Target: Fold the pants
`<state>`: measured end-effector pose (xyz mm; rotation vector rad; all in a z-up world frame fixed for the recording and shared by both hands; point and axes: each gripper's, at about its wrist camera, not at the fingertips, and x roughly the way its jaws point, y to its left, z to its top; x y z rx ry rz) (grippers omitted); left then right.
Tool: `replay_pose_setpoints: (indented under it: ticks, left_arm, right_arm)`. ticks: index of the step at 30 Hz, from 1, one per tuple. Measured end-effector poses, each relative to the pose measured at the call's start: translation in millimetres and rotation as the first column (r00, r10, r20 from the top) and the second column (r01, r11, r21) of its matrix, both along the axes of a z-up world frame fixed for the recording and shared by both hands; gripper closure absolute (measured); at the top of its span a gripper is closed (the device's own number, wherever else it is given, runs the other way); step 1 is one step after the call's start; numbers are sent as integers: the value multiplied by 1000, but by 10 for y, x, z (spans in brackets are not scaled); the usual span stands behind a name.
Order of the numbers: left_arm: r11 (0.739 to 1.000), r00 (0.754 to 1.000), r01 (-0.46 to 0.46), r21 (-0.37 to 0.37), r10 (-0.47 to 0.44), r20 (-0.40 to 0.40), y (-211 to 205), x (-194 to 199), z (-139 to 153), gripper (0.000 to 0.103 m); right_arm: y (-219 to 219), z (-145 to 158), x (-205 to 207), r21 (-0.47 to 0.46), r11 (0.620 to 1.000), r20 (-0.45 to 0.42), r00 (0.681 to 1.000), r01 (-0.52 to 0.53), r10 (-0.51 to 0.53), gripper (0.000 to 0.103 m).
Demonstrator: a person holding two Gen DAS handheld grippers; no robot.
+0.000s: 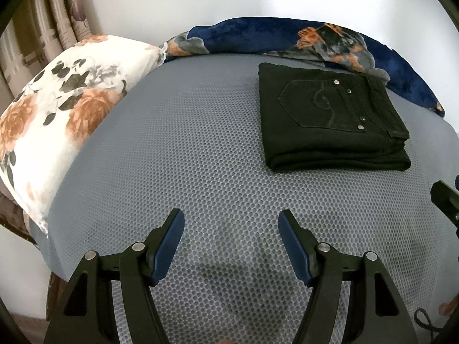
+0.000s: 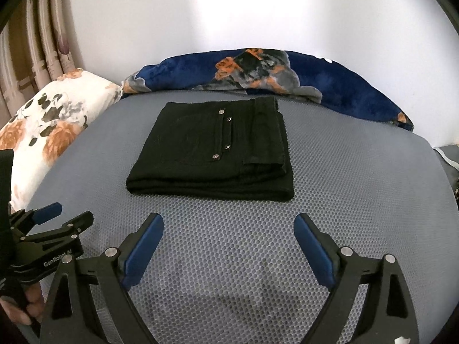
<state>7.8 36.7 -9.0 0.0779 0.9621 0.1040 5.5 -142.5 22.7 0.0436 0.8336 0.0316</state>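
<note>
The pants [image 2: 212, 149] were seen folded into a neat stack at twelve o'clock on the bed [image 2: 344, 186], nothing apparently left, while left gripper [image 1: 231, 229] and right gripper [image 2: 228, 232] were held wide open, empty.

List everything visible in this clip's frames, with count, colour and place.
pants: one, black, folded into a compact rectangle, lying on the mat toward the far side
mat: one, grey honeycomb texture, covers the bed surface
pillow: one, white with orange flowers, left edge of the mat
blanket: one, navy with orange and grey print, bunched along the wall
curtain: beige, far left
wall: white, behind
left tongs: open, empty, above the mat
right tongs: open, empty, near the pants
</note>
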Motion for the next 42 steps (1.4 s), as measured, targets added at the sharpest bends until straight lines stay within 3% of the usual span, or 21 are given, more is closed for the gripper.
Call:
replay_pose_setpoints:
  ticks: [11,42]
  left_arm:
    - [1000,1000,11,3,-11,-2,-26,-10,-3,35]
    - [1000,1000,19,7,-19,-3,-65,-21,-6,35]
  right_arm:
    - [30,-133,36,3,1000,-47,999,3,-2,12]
    - [-17,-189,47,-23,999,-59,998,29,-31,12]
